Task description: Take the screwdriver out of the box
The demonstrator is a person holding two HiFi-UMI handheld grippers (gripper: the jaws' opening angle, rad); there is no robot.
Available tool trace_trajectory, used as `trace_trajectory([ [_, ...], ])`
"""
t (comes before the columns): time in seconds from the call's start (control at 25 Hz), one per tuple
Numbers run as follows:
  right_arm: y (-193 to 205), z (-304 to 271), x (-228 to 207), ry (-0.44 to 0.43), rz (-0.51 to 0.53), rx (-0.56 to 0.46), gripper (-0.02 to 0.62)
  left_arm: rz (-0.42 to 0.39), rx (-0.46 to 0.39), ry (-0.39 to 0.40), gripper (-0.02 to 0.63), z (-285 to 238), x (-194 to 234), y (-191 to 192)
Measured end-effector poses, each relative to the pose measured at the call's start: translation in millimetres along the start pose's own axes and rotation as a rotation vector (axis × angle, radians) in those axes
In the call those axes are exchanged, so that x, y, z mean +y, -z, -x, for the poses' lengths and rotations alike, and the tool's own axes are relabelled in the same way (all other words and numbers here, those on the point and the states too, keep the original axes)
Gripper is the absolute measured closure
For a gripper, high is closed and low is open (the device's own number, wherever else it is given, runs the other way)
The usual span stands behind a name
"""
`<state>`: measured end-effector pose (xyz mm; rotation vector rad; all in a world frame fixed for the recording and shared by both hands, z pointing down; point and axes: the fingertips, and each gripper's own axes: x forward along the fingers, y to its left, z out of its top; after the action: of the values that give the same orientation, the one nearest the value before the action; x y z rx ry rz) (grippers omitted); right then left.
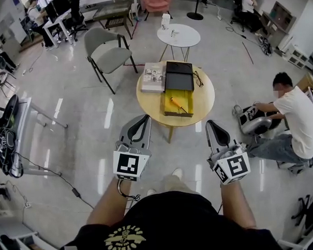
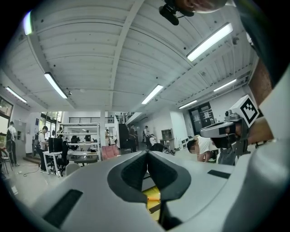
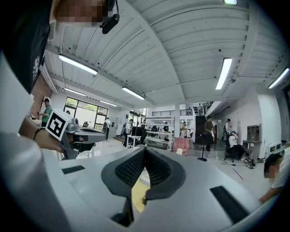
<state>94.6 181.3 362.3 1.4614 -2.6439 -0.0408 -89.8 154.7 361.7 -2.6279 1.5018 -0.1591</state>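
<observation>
Orange-handled screwdriver (image 1: 176,104) lies in the open yellow box (image 1: 178,114) ahead, between left gripper (image 1: 145,119) and right gripper (image 1: 210,124), both pressed together and empty; unless spread, jaws risk shoving the box aside.

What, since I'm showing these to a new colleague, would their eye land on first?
The bright yellow box on the round wooden table at centre, with a screwdriver lying inside it. Next, the left claw and right claw, both shut and empty, held short of the table's near edge. A person sits on the floor at right.
</observation>
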Motion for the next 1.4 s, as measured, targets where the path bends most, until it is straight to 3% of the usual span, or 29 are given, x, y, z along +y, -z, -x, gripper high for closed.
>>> trace_trajectory([
  [0.8,2.9,-52.5,-93.6,-0.028,-0.012,-0.001,0.58,0.001,0.006,-0.018,0.589,-114.2,2.0,-8.2],
  [1.4,2.7,-67.6,-154.6,-0.068,-0.018,-0.042,0.58,-0.028,0.01,-0.099,0.589,-147.0,-5.0,-15.4],
])
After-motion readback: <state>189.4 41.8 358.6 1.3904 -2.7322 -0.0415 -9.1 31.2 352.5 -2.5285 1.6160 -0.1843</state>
